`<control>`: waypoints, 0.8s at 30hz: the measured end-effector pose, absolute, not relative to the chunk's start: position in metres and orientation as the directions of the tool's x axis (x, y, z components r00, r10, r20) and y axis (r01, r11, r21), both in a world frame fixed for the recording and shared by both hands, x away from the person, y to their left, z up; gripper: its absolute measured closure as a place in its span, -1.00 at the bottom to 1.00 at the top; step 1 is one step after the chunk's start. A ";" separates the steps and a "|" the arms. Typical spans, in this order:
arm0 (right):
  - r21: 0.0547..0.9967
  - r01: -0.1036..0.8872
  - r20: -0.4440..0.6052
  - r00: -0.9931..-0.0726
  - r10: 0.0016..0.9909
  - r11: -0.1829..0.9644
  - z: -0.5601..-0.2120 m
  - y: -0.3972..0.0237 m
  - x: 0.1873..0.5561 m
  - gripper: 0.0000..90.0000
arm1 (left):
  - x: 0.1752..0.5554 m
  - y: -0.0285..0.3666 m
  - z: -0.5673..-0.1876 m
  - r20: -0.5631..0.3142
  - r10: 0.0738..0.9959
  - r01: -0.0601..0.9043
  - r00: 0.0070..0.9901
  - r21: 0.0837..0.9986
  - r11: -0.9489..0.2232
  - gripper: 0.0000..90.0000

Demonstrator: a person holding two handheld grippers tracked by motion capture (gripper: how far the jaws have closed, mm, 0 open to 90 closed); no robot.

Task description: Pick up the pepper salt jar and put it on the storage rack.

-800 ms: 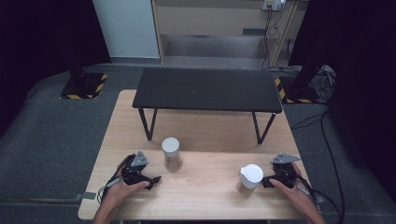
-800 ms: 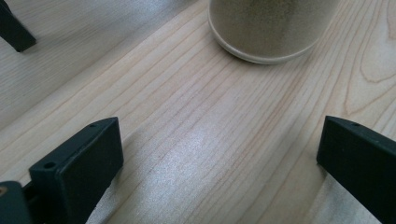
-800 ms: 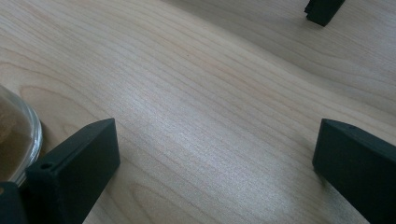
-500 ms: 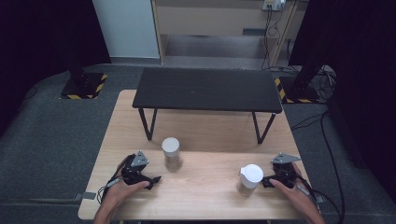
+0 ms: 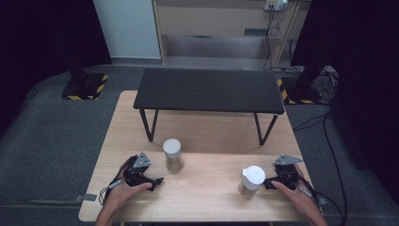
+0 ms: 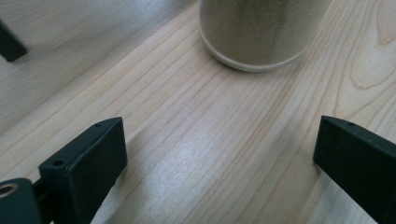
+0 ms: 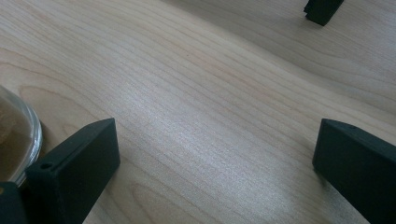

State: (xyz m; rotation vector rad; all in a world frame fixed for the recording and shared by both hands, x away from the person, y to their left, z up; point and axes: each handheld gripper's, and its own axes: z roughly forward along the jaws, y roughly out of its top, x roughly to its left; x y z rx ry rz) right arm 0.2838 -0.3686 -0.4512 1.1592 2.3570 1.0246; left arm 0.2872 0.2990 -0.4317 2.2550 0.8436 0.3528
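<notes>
Fingers wide on both, nothing between. Left gripper (image 5: 157, 181) low on wooden table (image 5: 207, 136); left jar (image 5: 172, 154), white lid, at its 1 o'clock, just beside. Right gripper (image 5: 268, 184): right jar (image 5: 252, 181) at its 9 o'clock, just beside left jaw.

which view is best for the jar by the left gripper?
High view: the left jar shows whole, white lid on, upright on the wooden table, just beyond the left gripper. The left gripper view catches its lower part ahead of open jaws. The right gripper view gives the other jar's edge.
</notes>
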 end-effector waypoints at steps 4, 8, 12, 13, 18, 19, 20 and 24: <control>0.722 0.555 0.026 -0.619 0.785 0.413 -0.451 -0.369 0.284 -0.97 | 0.288 0.297 -0.431 0.009 0.654 0.466 0.756 0.694 -0.548 -0.96; 0.722 0.555 0.026 -0.617 0.786 0.412 -0.451 -0.368 0.283 -0.97 | 0.287 0.297 -0.429 -0.004 0.659 0.467 0.752 0.709 -0.528 -0.97; 0.722 0.555 0.026 -0.617 0.787 0.412 -0.451 -0.368 0.283 -0.97 | 0.287 0.296 -0.428 -0.005 0.657 0.459 0.754 0.720 -0.521 -0.97; 0.722 0.556 0.026 -0.616 0.787 0.411 -0.451 -0.368 0.283 -0.97 | 0.287 0.295 -0.427 -0.006 0.655 0.453 0.756 0.726 -0.517 -0.97; 0.722 0.556 0.026 -0.616 0.787 0.411 -0.451 -0.368 0.283 -0.97 | 0.287 0.293 -0.426 -0.004 0.653 0.446 0.758 0.732 -0.514 -0.97; 0.722 0.556 0.026 -0.616 0.787 0.411 -0.451 -0.368 0.283 -0.97 | 0.286 0.293 -0.426 -0.005 0.652 0.445 0.758 0.735 -0.512 -0.97; 0.722 0.556 0.026 -0.616 0.788 0.411 -0.451 -0.368 0.283 -0.97 | 0.286 0.293 -0.426 -0.006 0.652 0.444 0.758 0.737 -0.509 -0.97; 0.722 0.556 0.026 -0.615 0.788 0.411 -0.451 -0.368 0.283 -0.97 | 0.286 0.293 -0.426 -0.015 0.657 0.446 0.754 0.746 -0.495 -0.97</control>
